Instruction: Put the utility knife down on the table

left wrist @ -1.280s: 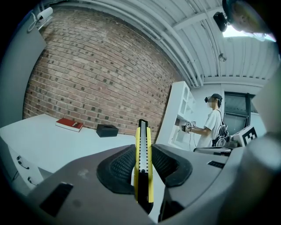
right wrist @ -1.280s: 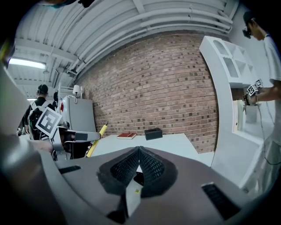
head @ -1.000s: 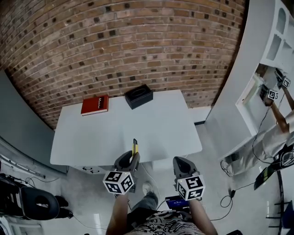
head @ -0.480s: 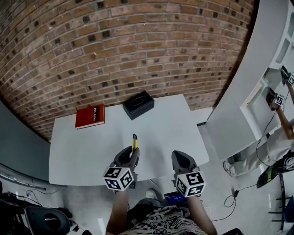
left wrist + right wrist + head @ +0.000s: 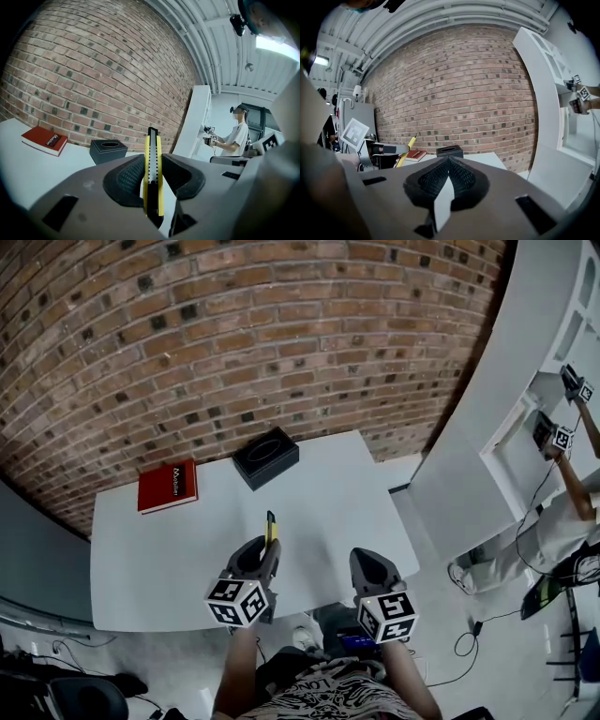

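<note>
A yellow and black utility knife (image 5: 153, 173) stands clamped between the pads of my left gripper (image 5: 151, 174), its tip pointing forward and up. In the head view the knife (image 5: 270, 529) sticks out of the left gripper (image 5: 260, 559) above the near part of the white table (image 5: 169, 549). My right gripper (image 5: 369, 570) hovers by the table's near right edge. Its jaws meet with nothing between them in the right gripper view (image 5: 448, 174). That view also catches the knife (image 5: 406, 151) at the left.
A red book (image 5: 168, 486) lies at the table's far left. A black tissue box (image 5: 265, 457) sits at the far middle, by the brick wall. A white shelf unit (image 5: 525, 418) rises on the right, where another person (image 5: 581, 493) works with grippers.
The view has shifted forward over the table; both grippers now hang further over its near edge. The left gripper still holds the knife.
</note>
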The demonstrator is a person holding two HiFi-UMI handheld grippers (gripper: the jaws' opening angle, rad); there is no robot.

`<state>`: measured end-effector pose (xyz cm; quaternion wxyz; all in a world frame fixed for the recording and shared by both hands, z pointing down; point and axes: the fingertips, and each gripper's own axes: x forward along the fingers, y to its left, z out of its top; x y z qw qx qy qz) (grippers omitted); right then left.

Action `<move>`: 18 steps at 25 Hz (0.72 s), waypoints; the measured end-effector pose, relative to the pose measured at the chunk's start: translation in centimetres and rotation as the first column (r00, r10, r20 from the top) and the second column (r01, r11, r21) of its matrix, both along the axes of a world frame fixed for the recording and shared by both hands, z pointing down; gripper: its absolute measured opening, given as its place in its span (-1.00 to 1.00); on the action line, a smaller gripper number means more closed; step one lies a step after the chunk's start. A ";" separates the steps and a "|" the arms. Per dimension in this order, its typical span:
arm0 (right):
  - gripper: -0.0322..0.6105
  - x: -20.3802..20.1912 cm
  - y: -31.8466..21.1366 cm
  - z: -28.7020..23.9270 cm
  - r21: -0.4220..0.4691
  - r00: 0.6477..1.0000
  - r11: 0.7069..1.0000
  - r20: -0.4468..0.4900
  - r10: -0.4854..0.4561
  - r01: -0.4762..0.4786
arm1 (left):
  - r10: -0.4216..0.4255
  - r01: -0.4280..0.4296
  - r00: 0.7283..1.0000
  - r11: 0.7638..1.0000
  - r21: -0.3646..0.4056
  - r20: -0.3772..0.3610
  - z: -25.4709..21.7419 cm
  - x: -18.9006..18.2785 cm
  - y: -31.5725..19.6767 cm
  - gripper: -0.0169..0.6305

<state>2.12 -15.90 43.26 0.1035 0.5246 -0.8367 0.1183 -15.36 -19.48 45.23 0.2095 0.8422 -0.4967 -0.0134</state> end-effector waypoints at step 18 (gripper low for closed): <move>-0.89 2.4 -5.8 4.6 -0.114 1.000 0.993 -0.016 0.013 -0.015 | 0.012 -0.007 0.999 0.990 -0.141 0.034 5.7 1.7 -4.9 -0.58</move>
